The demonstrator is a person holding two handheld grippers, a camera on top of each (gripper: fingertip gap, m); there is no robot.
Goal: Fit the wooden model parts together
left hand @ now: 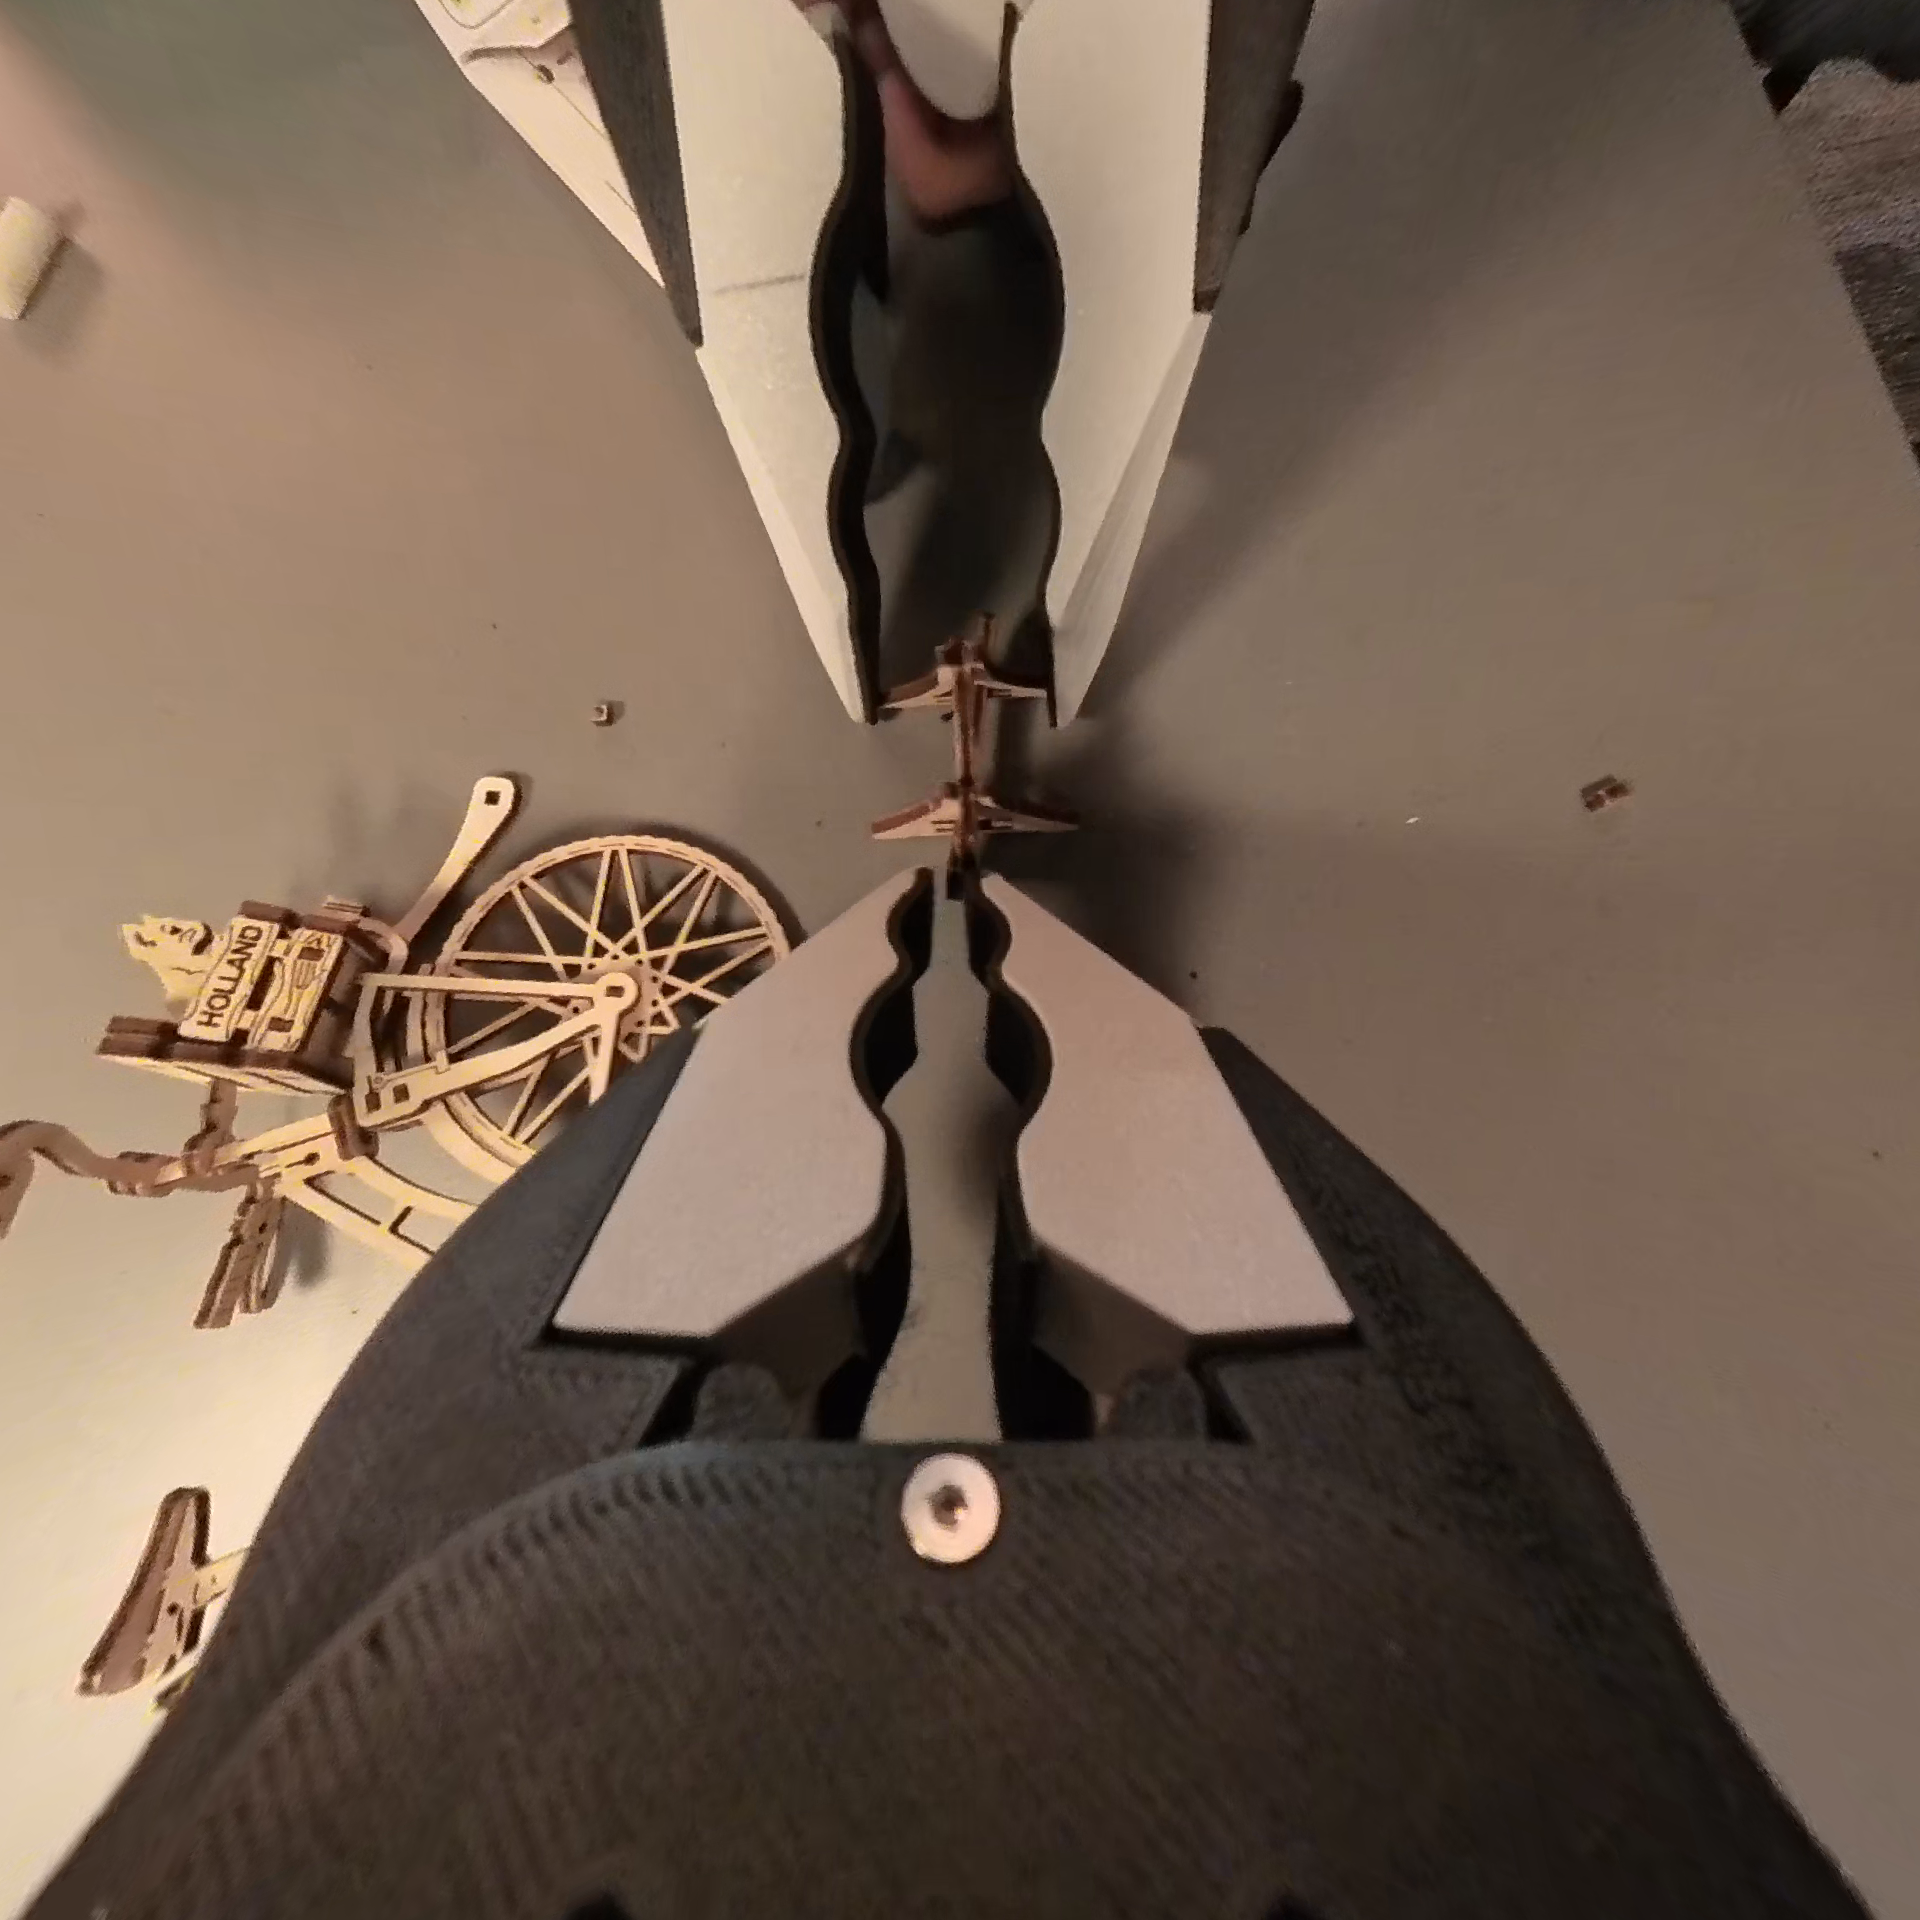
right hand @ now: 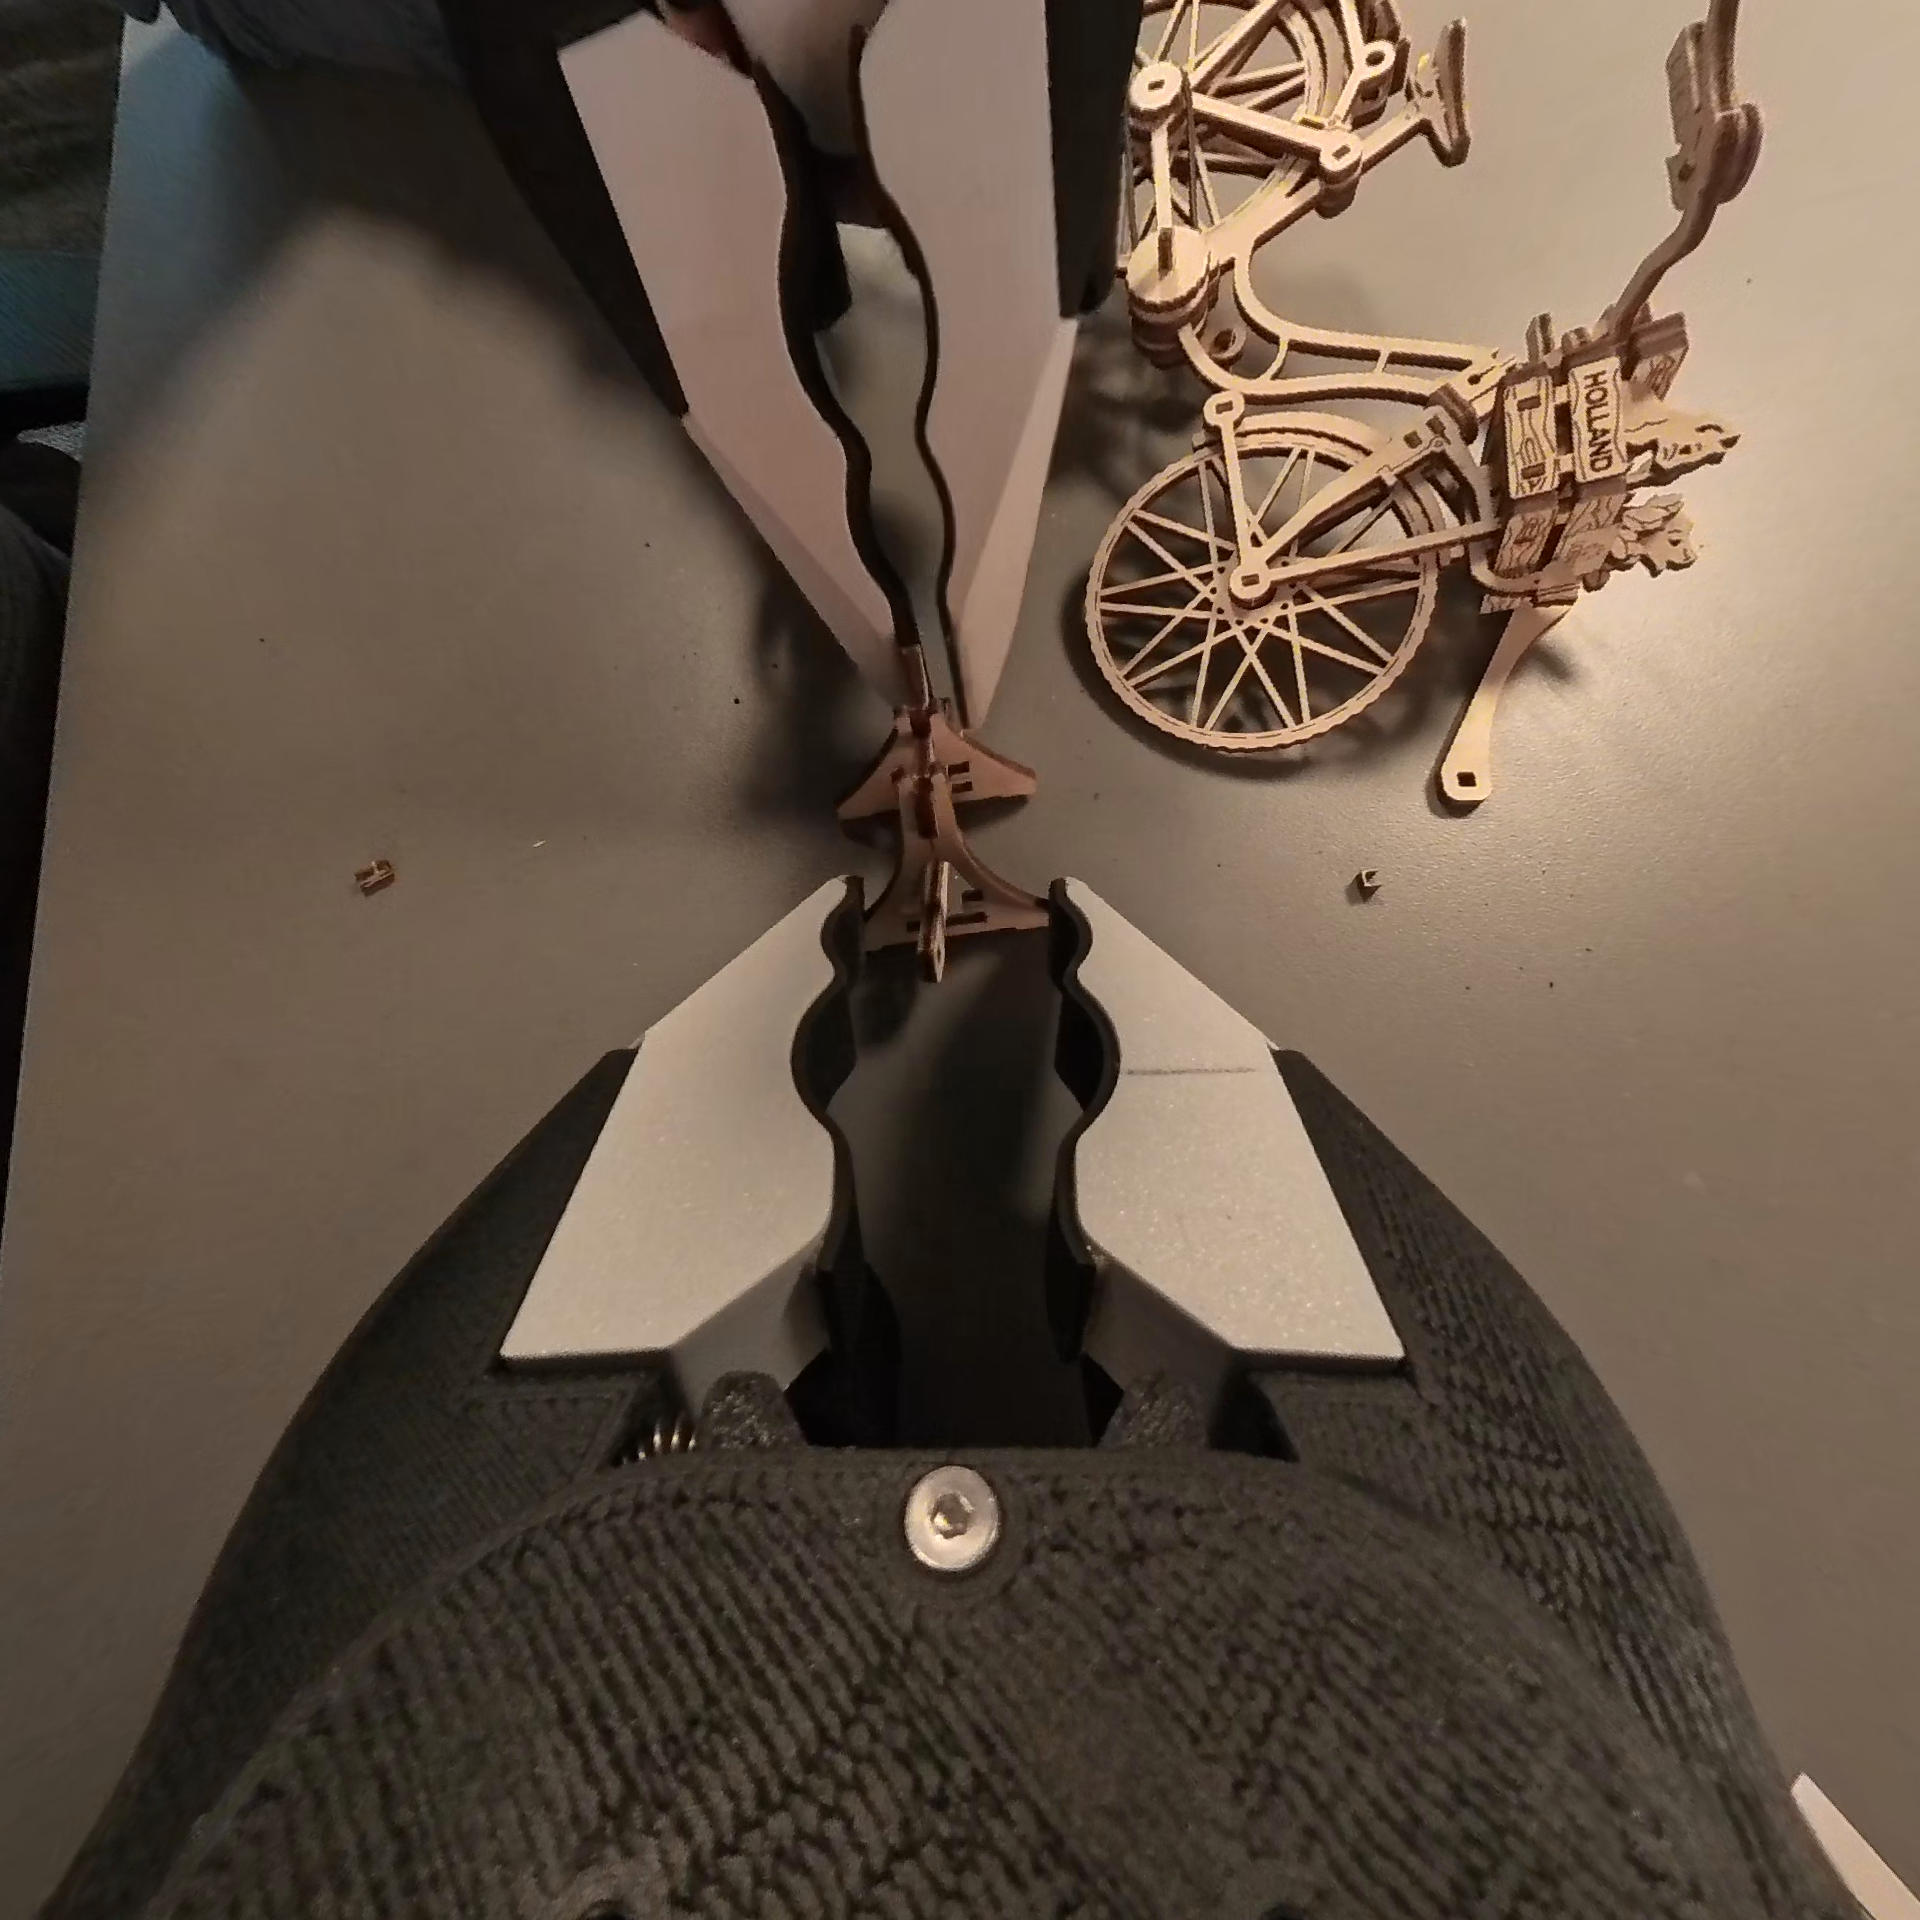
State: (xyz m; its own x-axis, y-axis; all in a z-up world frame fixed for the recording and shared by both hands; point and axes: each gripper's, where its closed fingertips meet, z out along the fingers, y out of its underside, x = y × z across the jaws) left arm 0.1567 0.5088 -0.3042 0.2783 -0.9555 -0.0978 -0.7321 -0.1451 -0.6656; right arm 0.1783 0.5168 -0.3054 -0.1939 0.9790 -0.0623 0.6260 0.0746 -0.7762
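Observation:
A small wooden sub-assembly, a thin strip carrying two flared cross pieces, hangs above the grey table between my two grippers, which face each other. My left gripper is shut on the strip's near end; in the right wrist view it comes in from the top. My right gripper is shut on the nearer cross piece, which spans the gap between its fingers. The other cross piece sits free between the two grippers. The right gripper also shows in the left wrist view.
A partly built wooden bicycle model lies flat on the table, also in the right wrist view. Loose wooden parts lie near it. Tiny wood bits lie on the table. The table edge runs along the left. The tips of both grippers are at nearly the same place.

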